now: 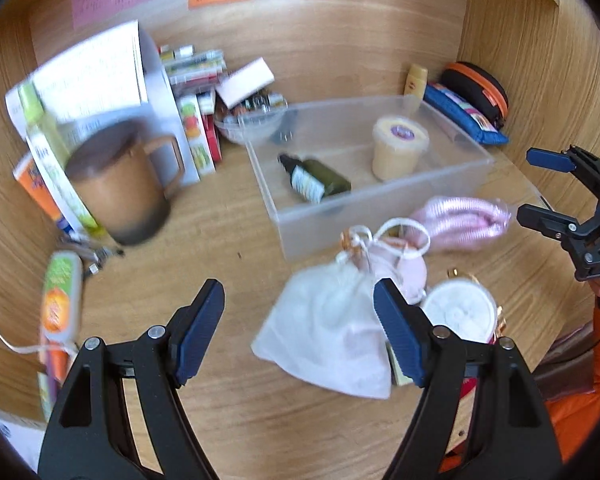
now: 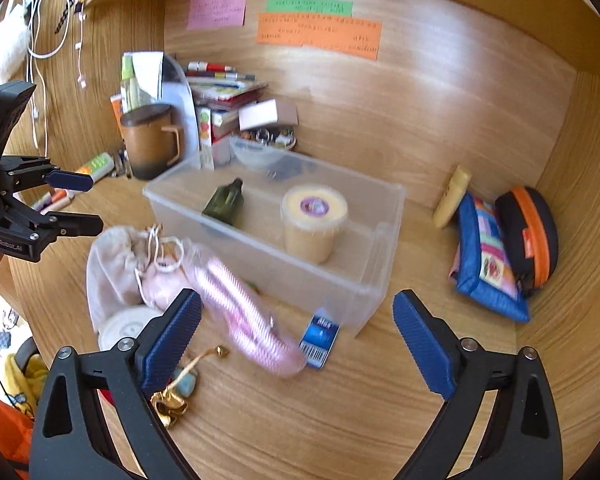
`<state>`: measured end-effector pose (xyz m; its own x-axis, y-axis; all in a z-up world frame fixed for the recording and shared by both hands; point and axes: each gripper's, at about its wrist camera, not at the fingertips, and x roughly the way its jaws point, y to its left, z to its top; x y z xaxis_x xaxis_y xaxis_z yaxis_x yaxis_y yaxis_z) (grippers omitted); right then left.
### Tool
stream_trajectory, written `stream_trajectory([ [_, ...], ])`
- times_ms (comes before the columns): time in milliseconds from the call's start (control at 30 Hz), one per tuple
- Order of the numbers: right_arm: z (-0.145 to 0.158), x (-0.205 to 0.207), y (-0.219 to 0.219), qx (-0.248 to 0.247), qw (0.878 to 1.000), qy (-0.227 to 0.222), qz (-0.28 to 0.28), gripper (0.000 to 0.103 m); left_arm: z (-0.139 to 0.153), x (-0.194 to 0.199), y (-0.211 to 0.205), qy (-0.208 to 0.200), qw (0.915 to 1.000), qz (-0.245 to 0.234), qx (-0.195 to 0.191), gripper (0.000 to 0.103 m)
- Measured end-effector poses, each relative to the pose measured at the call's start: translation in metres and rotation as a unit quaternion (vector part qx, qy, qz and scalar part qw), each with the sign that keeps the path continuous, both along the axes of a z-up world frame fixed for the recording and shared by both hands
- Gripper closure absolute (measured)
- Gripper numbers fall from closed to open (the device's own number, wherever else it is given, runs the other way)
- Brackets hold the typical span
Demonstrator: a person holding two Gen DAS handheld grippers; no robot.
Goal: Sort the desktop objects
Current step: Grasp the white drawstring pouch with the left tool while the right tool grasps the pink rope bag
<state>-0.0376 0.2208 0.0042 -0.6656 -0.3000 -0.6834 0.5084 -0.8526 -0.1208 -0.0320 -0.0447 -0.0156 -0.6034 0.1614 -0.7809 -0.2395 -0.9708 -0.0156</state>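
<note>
A clear plastic bin (image 1: 456, 184) (image 2: 380, 280) on the wooden desk holds a dark green bottle (image 1: 318, 180) (image 2: 226, 202) lying down and a cream tub (image 1: 398, 146) (image 2: 312, 226) standing upright. In front of the bin lie a pink ribbed pouch (image 1: 464, 222) (image 2: 244, 316), a white drawstring bag (image 1: 332, 328) (image 2: 114, 264), a small pink pouch (image 1: 404, 264) (image 2: 164, 284) and a round white tin (image 1: 460, 314) (image 2: 126, 326). My left gripper (image 1: 300, 328) is open and empty above the white bag. My right gripper (image 2: 298, 338) (image 1: 540, 188) is open and empty over the pink ribbed pouch.
A brown mug (image 1: 120, 184) (image 2: 150, 142), books and boxes (image 1: 196, 92) and a small clear bowl (image 1: 252, 120) stand at the back left. A blue pouch (image 2: 488, 264), a black and orange case (image 2: 532, 236) and a yellow tube (image 2: 452, 196) lie at the right. A small blue box (image 2: 320, 338) lies beside the bin.
</note>
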Motion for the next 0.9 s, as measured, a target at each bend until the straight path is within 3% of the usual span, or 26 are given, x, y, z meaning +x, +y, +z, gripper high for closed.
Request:
stream_trajectory([
  [267, -0.023, -0.002, 0.008, -0.012, 0.999, -0.040, -0.006, 0.007, -0.027, 0.011, 0.004, -0.041, 0.9982, -0.016, 0.041, 0.026],
  [533, -0.043, -0.012, -0.002, -0.010, 0.998, -0.068, 0.006, 0.007, -0.056, -0.001, 0.016, -0.081, 0.9962, -0.023, 0.023, 0.026],
  [567, -0.045, -0.014, -0.004, -0.008, 0.997, -0.071, 0.009, 0.007, -0.058, -0.003, 0.017, -0.081, 0.9962, -0.022, 0.023, 0.023],
  [600, -0.048, -0.016, -0.006, -0.005, 0.997, -0.074, 0.012, 0.007, -0.058, -0.004, 0.017, -0.080, 0.9963, -0.022, 0.024, 0.012],
  [633, -0.050, -0.017, -0.008, -0.002, 0.997, -0.075, 0.013, 0.007, -0.058, -0.005, 0.017, -0.079, 0.9964, -0.020, 0.026, 0.007],
  [900, -0.056, -0.030, -0.015, -0.009, 0.997, -0.076, 0.030, 0.007, -0.071, -0.017, 0.018, -0.063, 0.9980, -0.003, -0.010, 0.003],
])
